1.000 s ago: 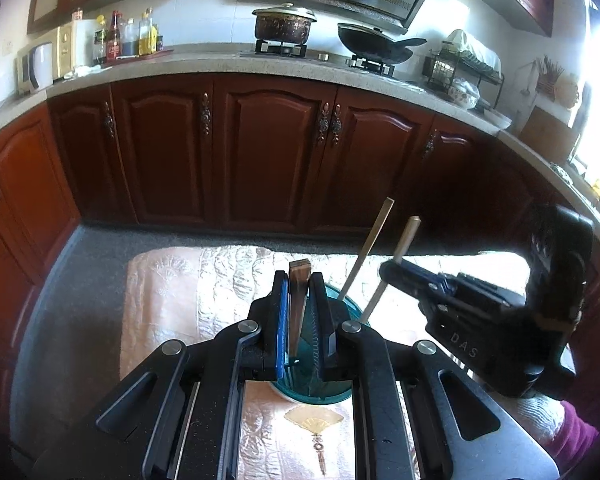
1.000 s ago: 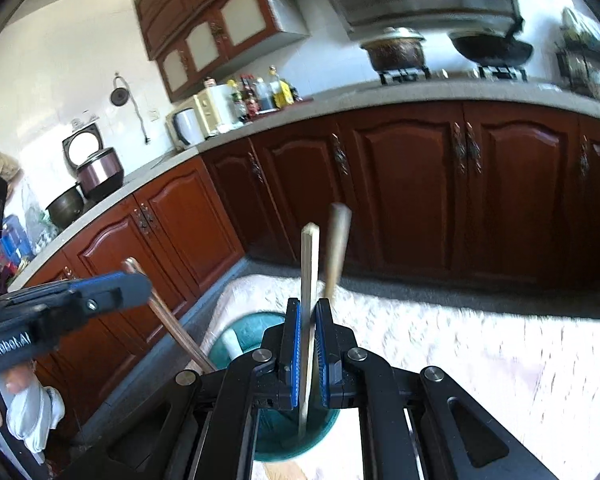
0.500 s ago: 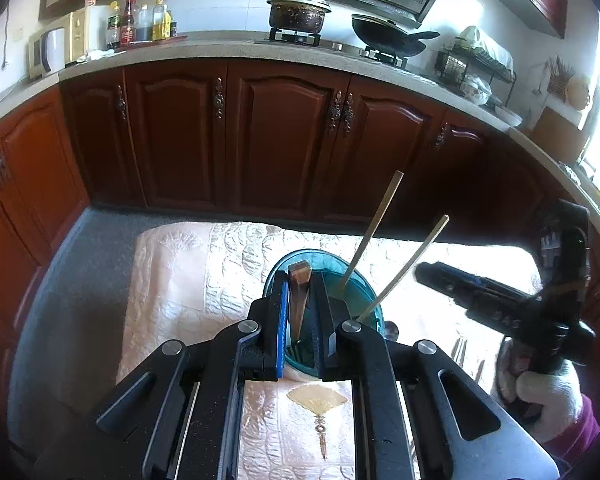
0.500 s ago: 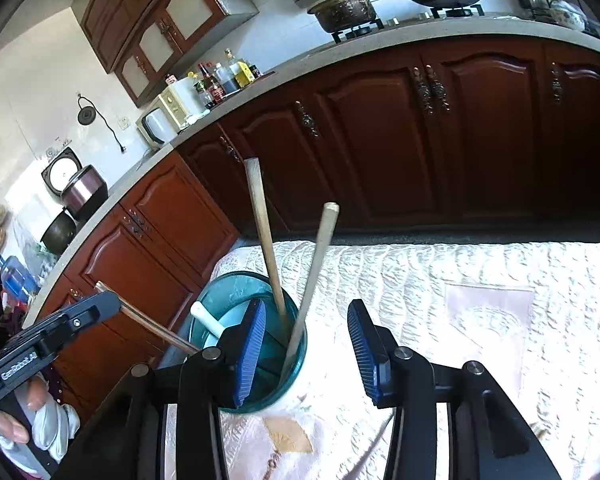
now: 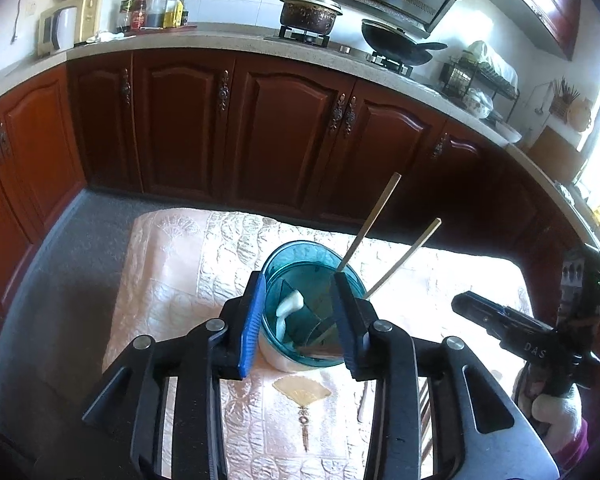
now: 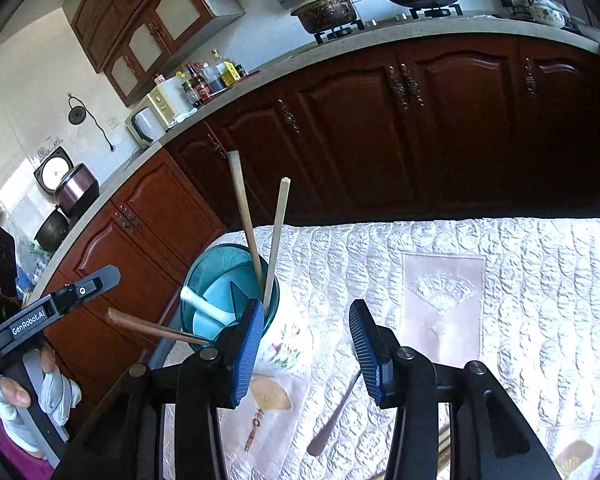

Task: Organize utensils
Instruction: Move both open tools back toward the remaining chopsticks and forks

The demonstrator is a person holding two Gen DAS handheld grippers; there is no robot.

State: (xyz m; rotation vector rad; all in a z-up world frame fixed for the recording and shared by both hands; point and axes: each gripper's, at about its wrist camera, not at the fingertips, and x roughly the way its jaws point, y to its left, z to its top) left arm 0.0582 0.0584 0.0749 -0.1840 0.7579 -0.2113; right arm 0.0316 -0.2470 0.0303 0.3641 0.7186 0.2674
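Two chopsticks (image 6: 276, 236) and a white spoon (image 6: 206, 306) stand in the teal cup (image 6: 204, 268), a metal spoon (image 6: 334, 420) waits at six o'clock, right gripper (image 6: 302, 344) spread empty, left gripper (image 5: 298, 320) opening

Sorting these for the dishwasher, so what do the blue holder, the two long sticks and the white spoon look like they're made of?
Holder: see-through teal, glossy, so likely plastic, maybe glass. Sticks: pale tan, matte, so probably bamboo or wood. Spoon: opaque white and smooth, ceramic or plastic.
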